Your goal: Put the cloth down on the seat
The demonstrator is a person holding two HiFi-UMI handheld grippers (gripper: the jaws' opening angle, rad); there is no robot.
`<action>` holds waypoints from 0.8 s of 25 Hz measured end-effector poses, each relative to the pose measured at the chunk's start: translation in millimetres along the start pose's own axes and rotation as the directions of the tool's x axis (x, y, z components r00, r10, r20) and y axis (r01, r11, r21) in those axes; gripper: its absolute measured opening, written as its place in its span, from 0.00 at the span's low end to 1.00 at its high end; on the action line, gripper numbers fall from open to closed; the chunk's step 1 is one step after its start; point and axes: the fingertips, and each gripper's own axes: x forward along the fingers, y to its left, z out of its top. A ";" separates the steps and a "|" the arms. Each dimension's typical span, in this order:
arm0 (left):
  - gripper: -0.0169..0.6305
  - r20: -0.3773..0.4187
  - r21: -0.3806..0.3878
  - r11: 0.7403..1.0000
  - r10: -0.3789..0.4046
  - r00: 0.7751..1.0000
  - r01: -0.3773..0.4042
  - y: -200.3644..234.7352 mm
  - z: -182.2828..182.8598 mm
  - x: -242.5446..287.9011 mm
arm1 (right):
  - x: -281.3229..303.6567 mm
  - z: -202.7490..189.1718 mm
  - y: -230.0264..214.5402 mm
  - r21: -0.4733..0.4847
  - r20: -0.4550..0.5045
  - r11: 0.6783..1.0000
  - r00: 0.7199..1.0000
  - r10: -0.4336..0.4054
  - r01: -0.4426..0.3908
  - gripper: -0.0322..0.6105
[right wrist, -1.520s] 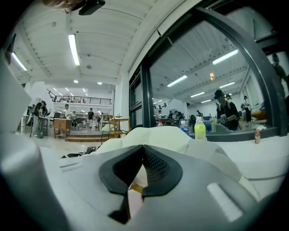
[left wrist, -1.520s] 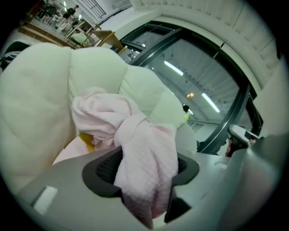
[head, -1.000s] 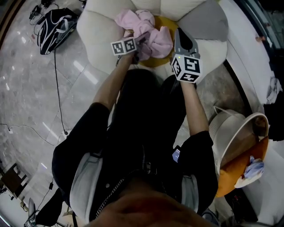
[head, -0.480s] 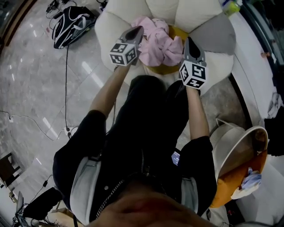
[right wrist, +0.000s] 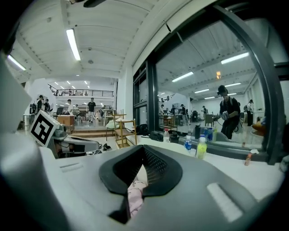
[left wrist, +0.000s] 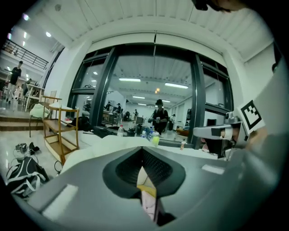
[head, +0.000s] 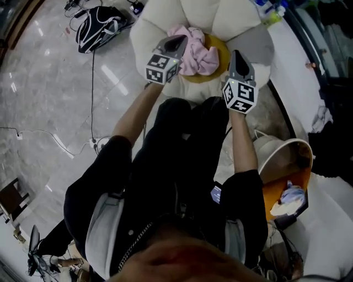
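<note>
A crumpled pink cloth lies on the yellow seat cushion of a white petal-shaped chair. My left gripper hovers just left of the cloth, apart from it, jaws shut and empty. My right gripper hangs to the cloth's right, also apart, jaws together. In the left gripper view the shut jaws leave a slit showing the yellow cushion and pink cloth below. In the right gripper view the pink cloth shows below the slit.
A black bag and cables lie on the shiny floor at upper left. A round white basket with orange lining stands at the right. Bottles sit behind the chair. The person's dark legs stand against the chair's front.
The left gripper has come off the cloth and lifted away, its jaws closed. The cloth stays bunched on the cushion. The right gripper has held its place beside it.
</note>
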 end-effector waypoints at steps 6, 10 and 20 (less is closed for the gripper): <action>0.04 -0.033 0.013 0.999 -0.044 0.998 0.045 -48.0 142.8 -50.7 | -62.2 127.8 30.2 0.054 -0.058 0.998 0.998 -0.021 0.024 0.05; 0.04 -0.038 0.014 0.997 -0.073 0.997 0.074 -72.0 230.4 -94.9 | -103.3 204.4 60.3 0.094 -0.081 0.995 0.996 -0.027 0.034 0.05; 0.04 -0.001 0.118 0.986 -0.119 0.993 0.119 -128.6 347.6 -166.7 | -169.0 301.5 114.5 0.096 -0.053 0.995 0.998 -0.018 0.023 0.05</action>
